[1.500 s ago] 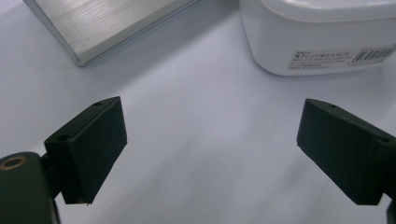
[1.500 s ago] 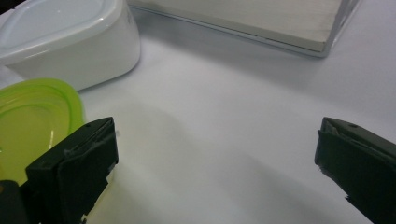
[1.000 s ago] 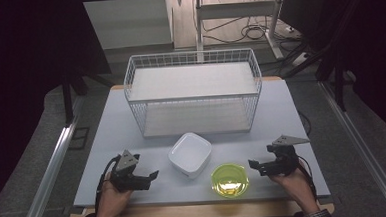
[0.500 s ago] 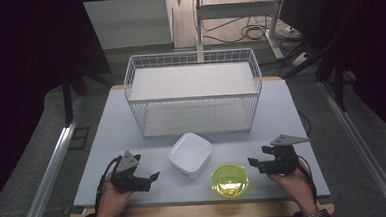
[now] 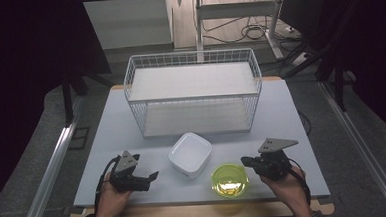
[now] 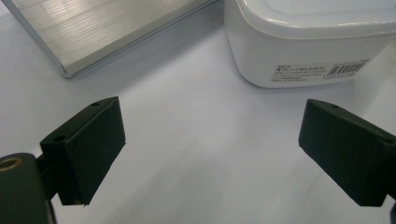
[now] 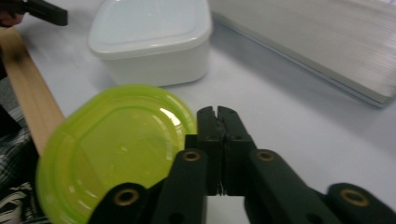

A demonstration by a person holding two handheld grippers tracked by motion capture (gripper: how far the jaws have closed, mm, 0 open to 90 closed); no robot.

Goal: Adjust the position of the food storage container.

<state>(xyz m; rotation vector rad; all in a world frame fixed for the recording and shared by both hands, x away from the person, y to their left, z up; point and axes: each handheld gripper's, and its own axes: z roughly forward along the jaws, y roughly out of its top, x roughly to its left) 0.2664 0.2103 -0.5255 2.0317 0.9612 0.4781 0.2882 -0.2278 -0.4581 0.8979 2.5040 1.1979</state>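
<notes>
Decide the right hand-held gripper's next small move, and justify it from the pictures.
Probably reopen the jaws. The right hand-held gripper is shut on nothing, beside the green container without gripping it, so it cannot take the rim until it opens.

Take the square lidded box (image 5: 190,154) as the middle of things on the table (image 5: 107,138). Behind it, toward the far edge, stands the wire basket (image 5: 194,92), close by but apart from the box. In front of the box and to its right sits the round lidded container (image 5: 229,180), just beside it, near the table's front edge. The left gripper (image 5: 152,176) lies to the box's front left, the right gripper (image 5: 246,161) to its right, just past the round container.
</notes>
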